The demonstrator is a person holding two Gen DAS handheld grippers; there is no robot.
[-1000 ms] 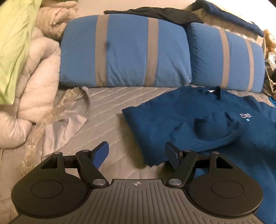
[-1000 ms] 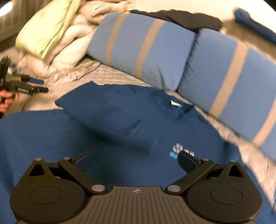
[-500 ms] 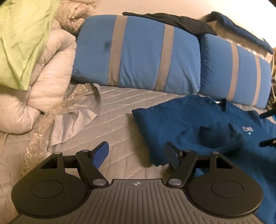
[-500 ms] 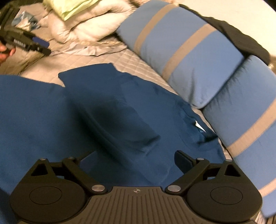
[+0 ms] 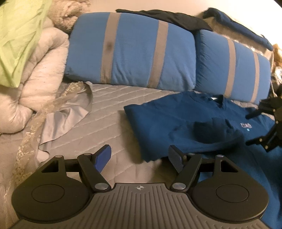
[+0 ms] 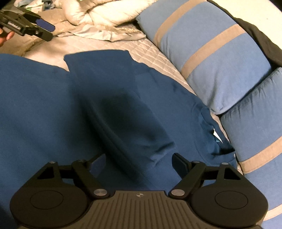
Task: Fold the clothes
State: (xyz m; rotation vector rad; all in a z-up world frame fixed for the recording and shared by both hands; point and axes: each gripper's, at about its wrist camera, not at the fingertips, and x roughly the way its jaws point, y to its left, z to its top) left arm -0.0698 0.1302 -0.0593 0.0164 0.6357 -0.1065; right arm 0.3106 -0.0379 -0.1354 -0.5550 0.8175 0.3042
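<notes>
The left gripper (image 5: 140,156) hangs released over the quilt (image 5: 109,126), nothing between its jaws. The right gripper's (image 6: 139,163) jaws are closing, still apart, over the blue shirt's (image 6: 44,105) folded sleeve (image 6: 126,119).

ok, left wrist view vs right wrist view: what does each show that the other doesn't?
Left wrist only: the green cloth, the shirt's chest logo, a dark blue garment behind the pillows, and the right tongs, jaws closing with nothing between them.
Right wrist only: the left tongs, open and empty, and the white neck label.
Both: the blue shirt with one sleeve folded in, two striped pillows, the quilted bed cover, the white comforter.
</notes>
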